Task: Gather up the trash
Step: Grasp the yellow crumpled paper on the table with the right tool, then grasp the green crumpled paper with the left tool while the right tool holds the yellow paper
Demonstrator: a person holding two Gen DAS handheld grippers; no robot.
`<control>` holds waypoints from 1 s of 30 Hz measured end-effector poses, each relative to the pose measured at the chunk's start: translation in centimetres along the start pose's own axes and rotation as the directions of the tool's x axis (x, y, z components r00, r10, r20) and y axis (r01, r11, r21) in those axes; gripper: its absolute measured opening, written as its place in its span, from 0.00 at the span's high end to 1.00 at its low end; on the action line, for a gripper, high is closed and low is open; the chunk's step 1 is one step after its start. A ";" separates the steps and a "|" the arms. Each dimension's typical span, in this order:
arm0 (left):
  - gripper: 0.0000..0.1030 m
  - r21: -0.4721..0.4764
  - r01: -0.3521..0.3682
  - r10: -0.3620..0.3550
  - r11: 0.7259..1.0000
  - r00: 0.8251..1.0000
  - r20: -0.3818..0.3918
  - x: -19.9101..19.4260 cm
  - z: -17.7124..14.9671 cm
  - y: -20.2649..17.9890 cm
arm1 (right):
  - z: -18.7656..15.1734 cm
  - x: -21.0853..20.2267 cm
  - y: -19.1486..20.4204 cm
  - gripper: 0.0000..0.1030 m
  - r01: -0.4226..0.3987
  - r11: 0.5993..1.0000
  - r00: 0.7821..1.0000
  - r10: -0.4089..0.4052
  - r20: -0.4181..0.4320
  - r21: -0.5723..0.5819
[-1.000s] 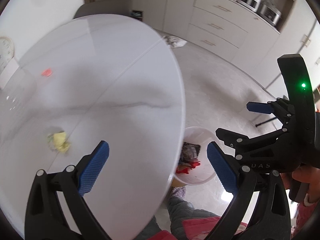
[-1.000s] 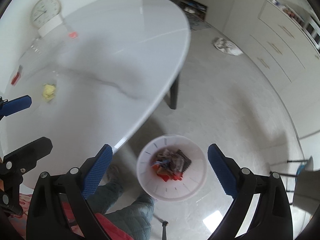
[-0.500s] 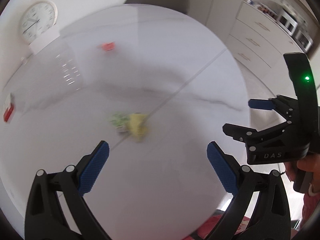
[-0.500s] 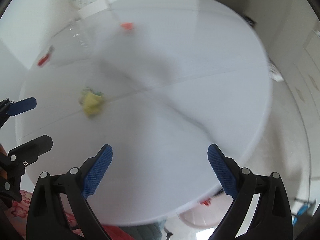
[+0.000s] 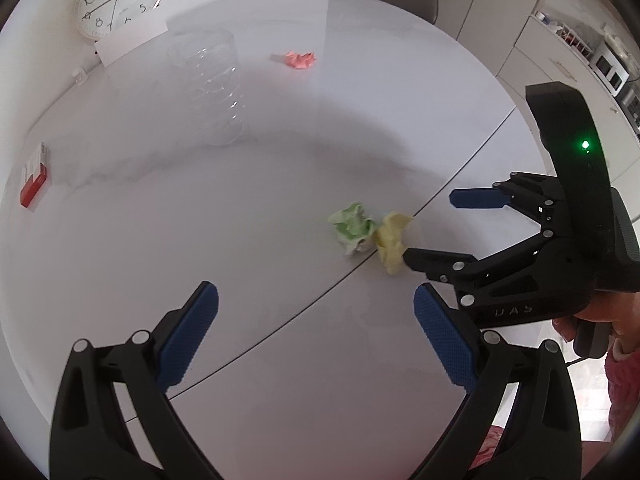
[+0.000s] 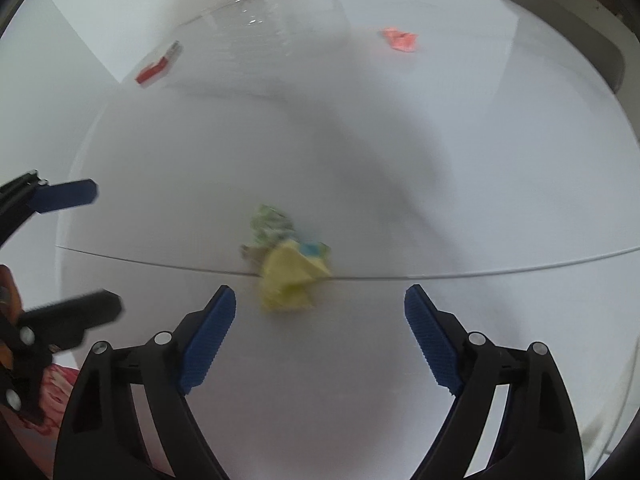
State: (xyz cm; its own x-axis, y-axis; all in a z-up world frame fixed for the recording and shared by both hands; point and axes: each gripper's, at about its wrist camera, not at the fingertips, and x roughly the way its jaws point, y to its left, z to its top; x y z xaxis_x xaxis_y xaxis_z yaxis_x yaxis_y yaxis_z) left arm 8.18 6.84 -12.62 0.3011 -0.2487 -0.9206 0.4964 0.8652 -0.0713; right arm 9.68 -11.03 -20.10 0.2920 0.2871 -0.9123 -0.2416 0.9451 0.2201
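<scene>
Both grippers (image 5: 316, 312) (image 6: 320, 316) swung from bin to table (image 5: 200, 240).

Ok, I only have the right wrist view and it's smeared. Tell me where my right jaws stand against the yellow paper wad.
Observer: In the left wrist view the right gripper is open, its jaws having just been closing. One fingertip sits right beside the yellow wad, and nothing is between the jaws.
Operator: Report anything tall on that table.
Observer: A clear ribbed container stands upright at the far side, well away from both wads.
</scene>
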 end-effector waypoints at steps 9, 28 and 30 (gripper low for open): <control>0.09 -0.021 0.013 -0.013 1.000 1.000 -0.009 1.0 0.6 0.4 | 0.1 2.0 -0.2 0.59 -0.031 0.999 0.997 0.033 -0.063 0.033; 0.30 0.069 0.013 -0.009 0.998 0.999 -0.050 9.1 3.2 -3.1 | -2.7 -2.1 -4.4 0.81 -0.033 0.972 0.999 0.032 0.008 0.231; 0.38 0.062 0.013 -0.009 0.998 0.998 -0.059 9.8 3.3 -3.1 | -3.9 -3.1 -5.6 0.81 -0.032 0.964 0.999 0.028 0.017 0.265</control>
State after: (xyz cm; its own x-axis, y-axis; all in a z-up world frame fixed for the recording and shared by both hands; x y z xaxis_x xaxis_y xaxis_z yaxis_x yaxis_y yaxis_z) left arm 12.31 0.27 -20.14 0.2477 -0.2305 -0.9410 0.5500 0.8331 -0.0593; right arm 6.54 -17.79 -19.80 0.3010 0.3162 -0.8997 0.0036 0.9430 0.3327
